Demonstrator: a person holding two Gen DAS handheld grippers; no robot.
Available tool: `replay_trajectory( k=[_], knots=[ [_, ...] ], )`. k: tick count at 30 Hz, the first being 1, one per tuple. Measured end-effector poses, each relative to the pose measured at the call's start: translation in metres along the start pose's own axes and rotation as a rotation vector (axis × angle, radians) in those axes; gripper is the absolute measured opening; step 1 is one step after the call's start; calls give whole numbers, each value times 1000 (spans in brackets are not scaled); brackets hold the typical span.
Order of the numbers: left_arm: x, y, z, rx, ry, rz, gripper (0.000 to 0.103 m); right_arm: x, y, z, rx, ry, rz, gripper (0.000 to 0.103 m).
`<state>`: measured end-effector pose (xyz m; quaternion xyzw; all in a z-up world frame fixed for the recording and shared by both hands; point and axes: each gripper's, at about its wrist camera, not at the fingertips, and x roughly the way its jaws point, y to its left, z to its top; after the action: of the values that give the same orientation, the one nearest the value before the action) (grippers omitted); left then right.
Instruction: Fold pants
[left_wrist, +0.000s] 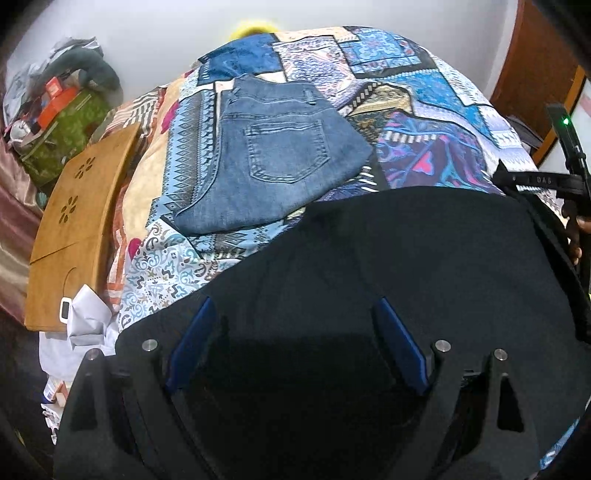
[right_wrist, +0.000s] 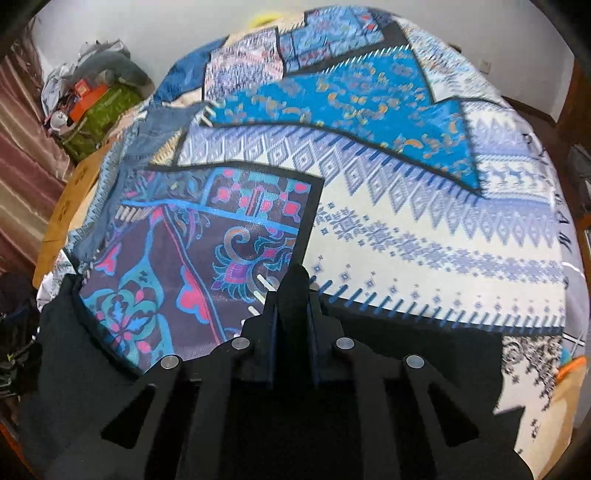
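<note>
Black pants (left_wrist: 424, 251) lie on the patterned bedspread (left_wrist: 436, 92) right under my left gripper (left_wrist: 295, 314). Its blue-padded fingers (left_wrist: 192, 343) stand wide apart over the dark cloth with nothing between them. In the right wrist view my right gripper (right_wrist: 293, 291) is shut, its fingers pressed together on a raised fold of the black pants (right_wrist: 74, 369), which spread across the near edge. The right gripper's body (left_wrist: 569, 177) shows at the far right of the left wrist view.
Folded blue jeans (left_wrist: 273, 155) lie further back on the bed; they also show in the right wrist view (right_wrist: 155, 125). A wooden lap board (left_wrist: 81, 236) lies at the bed's left side. A cluttered pile with a green bag (left_wrist: 66, 136) sits at the far left.
</note>
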<state>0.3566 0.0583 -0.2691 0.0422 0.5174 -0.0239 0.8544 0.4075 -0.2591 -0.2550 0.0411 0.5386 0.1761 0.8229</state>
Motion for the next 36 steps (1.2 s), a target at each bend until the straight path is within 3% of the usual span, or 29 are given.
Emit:
replay_trajectory(
  k=[3, 13, 17, 23, 30, 34, 36],
  knots=[
    [-7, -11, -2, 32, 7, -9, 89, -28, -4, 1, 19, -62, 11, 12],
    [-28, -69, -13, 111, 28, -23, 89, -192, -43, -13, 36, -343, -27, 11],
    [-36, -96, -18, 146, 33, -43, 89, -218, -45, -28, 43, -386, -42, 11],
    [-38, -127, -28, 174, 34, -29, 91, -205, -68, -75, 36, -311, -91, 11],
    [-39, -134, -31, 155, 28, -4, 94, -149, -107, -146, 122, -135, -125, 9],
    [-40, -134, -33, 138, 26, 2, 95, -122, -127, -174, 185, -40, -88, 9],
    [-42, -134, -35, 132, 19, 8, 95, -123, -125, -180, 180, -41, -89, 11]
  ],
)
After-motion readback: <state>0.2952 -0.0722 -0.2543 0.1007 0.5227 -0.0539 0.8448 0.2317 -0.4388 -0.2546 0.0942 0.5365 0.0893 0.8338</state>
